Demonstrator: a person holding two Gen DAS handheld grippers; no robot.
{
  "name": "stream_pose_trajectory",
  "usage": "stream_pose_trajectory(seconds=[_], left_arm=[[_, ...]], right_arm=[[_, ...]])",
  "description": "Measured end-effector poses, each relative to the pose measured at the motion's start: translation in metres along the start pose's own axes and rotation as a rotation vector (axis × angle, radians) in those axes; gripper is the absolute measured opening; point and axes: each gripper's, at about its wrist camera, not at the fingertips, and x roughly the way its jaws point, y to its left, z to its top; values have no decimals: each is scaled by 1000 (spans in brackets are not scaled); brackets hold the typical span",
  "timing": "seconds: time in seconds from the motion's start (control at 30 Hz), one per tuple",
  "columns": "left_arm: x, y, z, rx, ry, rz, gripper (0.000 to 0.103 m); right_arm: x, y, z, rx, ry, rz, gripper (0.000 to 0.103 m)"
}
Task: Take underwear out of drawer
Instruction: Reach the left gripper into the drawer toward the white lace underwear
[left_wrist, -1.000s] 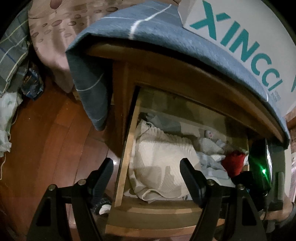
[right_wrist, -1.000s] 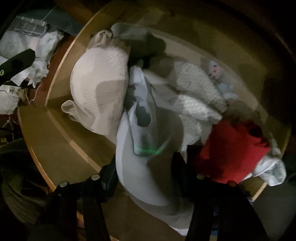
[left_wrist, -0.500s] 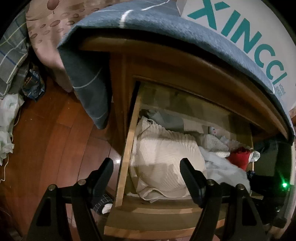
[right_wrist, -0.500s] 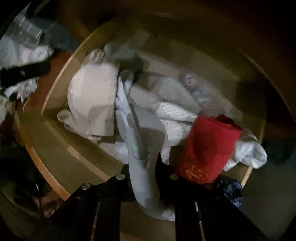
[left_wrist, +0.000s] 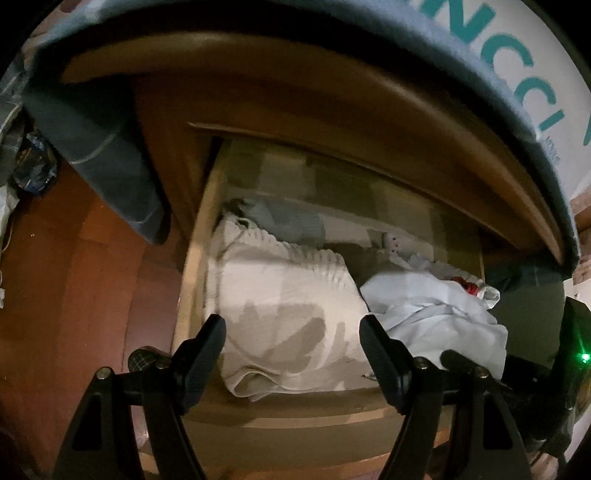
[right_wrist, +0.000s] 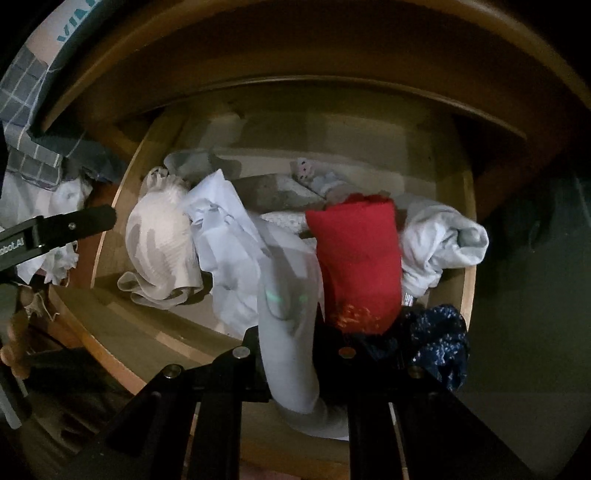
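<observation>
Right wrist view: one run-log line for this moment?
right tool: shut on pale grey cloth garment | left tool: open, empty | open wooden drawer: garment partly lifted

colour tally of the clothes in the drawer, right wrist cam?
Cream knit: 1
Pale grey-white underwear, in the shut right gripper: 1
Other whitish pieces: cannot separate
Red: 1
Dark blue patterned: 1
Total distinct: at least 5
</observation>
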Motion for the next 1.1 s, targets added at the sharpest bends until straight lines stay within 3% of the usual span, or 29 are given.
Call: stream_pose_trajectory(seconds=[0.13, 0.3, 0.4, 0.7, 1.1], left_arm=[[13, -13, -1, 18, 43, 34, 77], [23, -43, 0, 93, 41, 101, 77], [33, -54, 3, 74, 54, 83, 77], [58, -61, 7, 94, 61, 253, 77], [81, -40, 15, 25, 130, 235, 88]], right_arm=[[-1, -5, -1, 10, -7, 8, 13], [0, -14, 0, 44, 1, 38, 13], [2, -19, 0, 63, 8, 51, 13], [6, -17, 2, 52, 21, 63, 14], [10, -19, 3, 57, 37, 75, 14]])
